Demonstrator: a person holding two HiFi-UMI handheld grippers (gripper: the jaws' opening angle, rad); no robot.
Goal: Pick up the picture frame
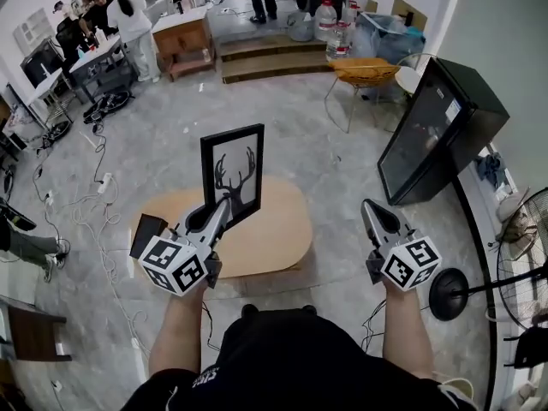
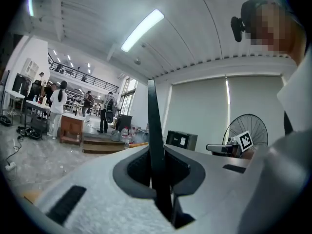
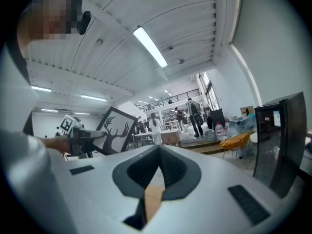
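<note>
The picture frame (image 1: 232,174) is black with a deer-head silhouette on white. It hangs upright above the oval wooden table (image 1: 274,238), and my left gripper (image 1: 225,208) is shut on its lower edge. In the left gripper view the frame (image 2: 152,126) shows edge-on as a thin dark strip clamped between the jaws of the left gripper (image 2: 158,172). My right gripper (image 1: 369,206) is off to the right of the table, shut and empty; its jaws (image 3: 158,152) meet with nothing between them. From there the frame (image 3: 115,129) appears at the left.
A small black object (image 1: 147,229) lies at the table's left end. A black cabinet (image 1: 441,131) stands to the right, with a yellow chair (image 1: 364,71) behind it. A lamp base (image 1: 447,294) and a fan (image 1: 531,221) are at the far right. Cables (image 1: 94,195) run over the floor at left.
</note>
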